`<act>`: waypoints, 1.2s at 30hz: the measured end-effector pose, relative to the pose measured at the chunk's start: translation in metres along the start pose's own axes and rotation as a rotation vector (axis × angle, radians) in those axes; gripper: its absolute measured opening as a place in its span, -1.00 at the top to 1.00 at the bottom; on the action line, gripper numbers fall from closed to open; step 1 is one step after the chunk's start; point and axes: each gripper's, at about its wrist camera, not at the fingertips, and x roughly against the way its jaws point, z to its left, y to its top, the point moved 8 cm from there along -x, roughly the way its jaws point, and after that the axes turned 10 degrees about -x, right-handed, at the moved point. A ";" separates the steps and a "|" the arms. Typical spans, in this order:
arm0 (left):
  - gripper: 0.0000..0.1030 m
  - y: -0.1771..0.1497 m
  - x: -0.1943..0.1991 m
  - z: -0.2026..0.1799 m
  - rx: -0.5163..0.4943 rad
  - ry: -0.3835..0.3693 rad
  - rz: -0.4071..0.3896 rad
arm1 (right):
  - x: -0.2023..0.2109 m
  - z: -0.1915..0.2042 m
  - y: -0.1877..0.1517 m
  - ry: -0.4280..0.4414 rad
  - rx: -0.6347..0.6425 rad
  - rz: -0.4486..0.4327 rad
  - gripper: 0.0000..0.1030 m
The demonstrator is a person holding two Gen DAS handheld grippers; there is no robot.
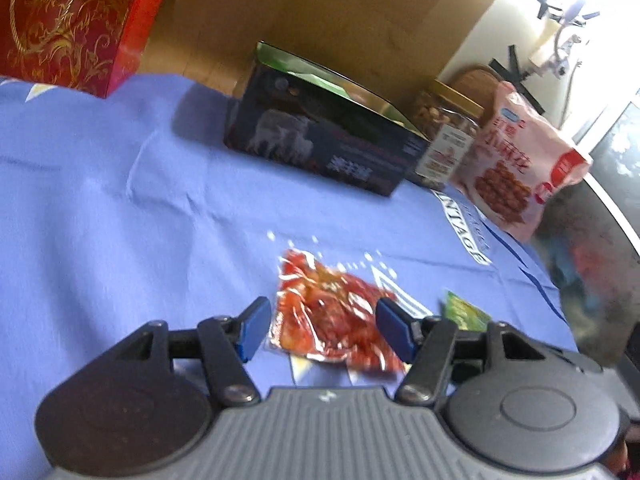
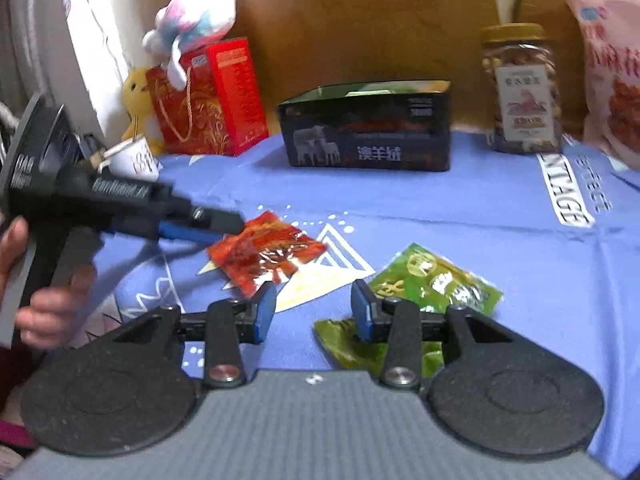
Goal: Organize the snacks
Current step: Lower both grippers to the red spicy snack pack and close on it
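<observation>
Blue pads of the left hand-held gripper are seen parted, with the red snack packet lying flat between and just past them, not yet pressed. The right hand-held gripper is likewise held apart and empty; its right-side pad sits over the near corner of the green snack packet, which lies beside the red one on the blue cloth covering the table. Farther back an open dark box is noted, judged the likely destination, with a nut jar and a pink bag to its right and a red gift bag to its left. Risks are judged as follows: thin, glossy film lying flush could be slid rather than lifted; cloth could be pinched along with a packet; with both tools working close together, a collision could be caused.
</observation>
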 end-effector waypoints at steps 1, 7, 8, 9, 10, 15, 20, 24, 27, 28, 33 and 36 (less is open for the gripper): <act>-0.16 -0.003 0.002 -0.002 0.007 -0.014 0.004 | 0.003 -0.002 0.001 0.008 -0.019 -0.008 0.14; -0.16 -0.004 0.015 -0.004 0.045 -0.053 -0.005 | 0.013 -0.001 0.002 0.103 -0.132 -0.007 0.13; -0.19 -0.002 0.017 -0.002 0.051 -0.052 -0.014 | 0.015 0.001 0.002 0.119 -0.145 -0.002 0.13; -0.20 0.001 0.020 0.000 0.057 -0.053 -0.027 | 0.015 0.003 0.002 0.135 -0.158 0.003 0.13; -0.20 0.002 0.023 0.002 0.061 -0.052 -0.035 | 0.016 0.005 0.002 0.148 -0.170 0.009 0.13; -0.20 0.010 0.029 0.017 0.100 -0.045 -0.060 | 0.009 0.013 -0.001 0.207 -0.237 0.059 0.13; -0.20 0.010 0.023 0.026 0.137 -0.066 -0.045 | -0.001 0.015 -0.005 0.200 -0.249 0.090 0.13; -0.20 0.007 0.013 0.019 0.145 -0.115 -0.013 | -0.011 0.010 -0.003 0.181 -0.257 0.105 0.13; -0.20 0.002 0.007 0.014 0.153 -0.141 0.010 | -0.020 0.005 0.001 0.186 -0.292 0.126 0.13; -0.18 -0.001 0.003 0.014 0.162 -0.151 0.021 | -0.024 0.003 0.001 0.194 -0.312 0.140 0.13; -0.10 -0.001 -0.003 0.013 0.170 -0.173 0.004 | -0.039 0.009 0.006 0.211 -0.304 0.150 0.13; -0.01 -0.001 -0.003 0.017 0.181 -0.178 0.000 | -0.045 0.011 0.010 0.216 -0.317 0.139 0.12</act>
